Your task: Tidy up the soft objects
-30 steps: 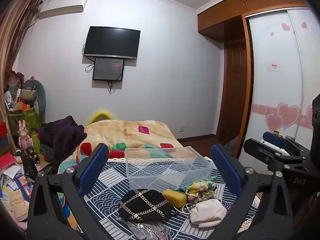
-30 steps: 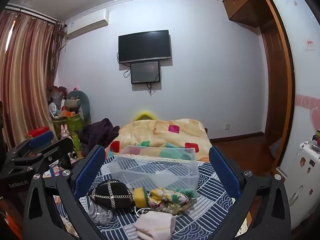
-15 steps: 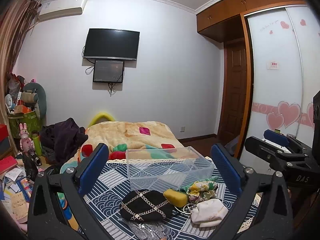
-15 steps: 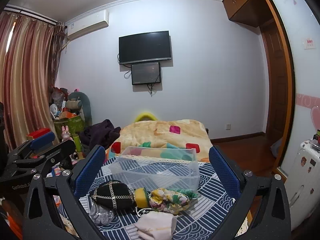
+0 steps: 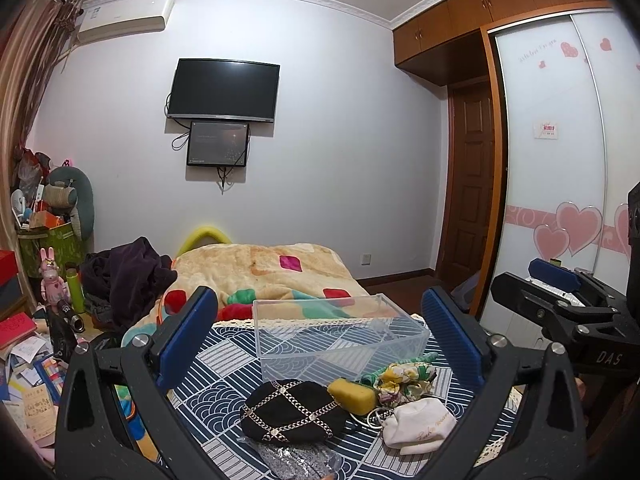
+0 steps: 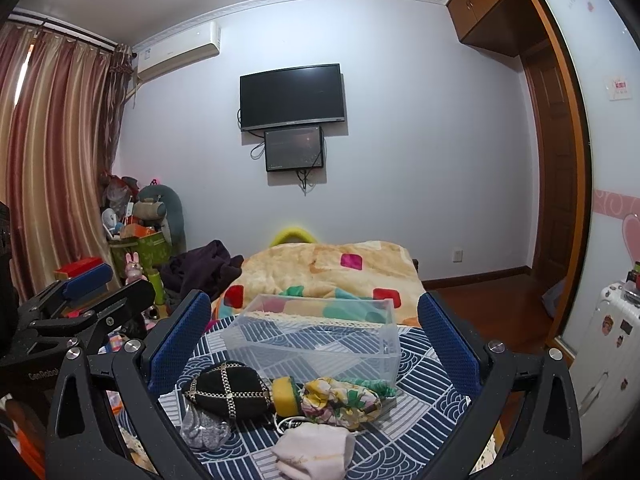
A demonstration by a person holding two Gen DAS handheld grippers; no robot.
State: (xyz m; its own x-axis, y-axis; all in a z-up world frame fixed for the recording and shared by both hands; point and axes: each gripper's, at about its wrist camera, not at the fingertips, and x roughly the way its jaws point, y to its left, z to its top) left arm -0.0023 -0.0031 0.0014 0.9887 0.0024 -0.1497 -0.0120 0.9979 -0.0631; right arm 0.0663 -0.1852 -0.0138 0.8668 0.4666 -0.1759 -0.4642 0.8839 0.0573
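Observation:
A clear plastic bin (image 5: 340, 330) (image 6: 316, 338) stands empty on a blue patterned cloth (image 5: 224, 360). In front of it lie a black pouch with chains (image 5: 290, 410) (image 6: 226, 394), a yellow sponge (image 5: 352, 394) (image 6: 285, 396), a floral cloth (image 5: 404, 376) (image 6: 340, 398), a white pouch (image 5: 418, 426) (image 6: 312, 452) and a silver glittery piece (image 6: 204, 430). My left gripper (image 5: 320, 344) is open and empty, above and short of the pile. My right gripper (image 6: 314, 344) is open and empty too; it also shows in the left wrist view (image 5: 560, 308).
Behind the bin lies a bed with a patchwork blanket (image 5: 272, 272) and dark clothes (image 5: 124, 276). Clutter and toys fill the left floor (image 5: 36, 344). A white suitcase (image 6: 608, 344) stands on the right by the wardrobe.
Both views have tilted up slightly; the bin and pile sit a little lower in frame. Nothing was grasped or moved.

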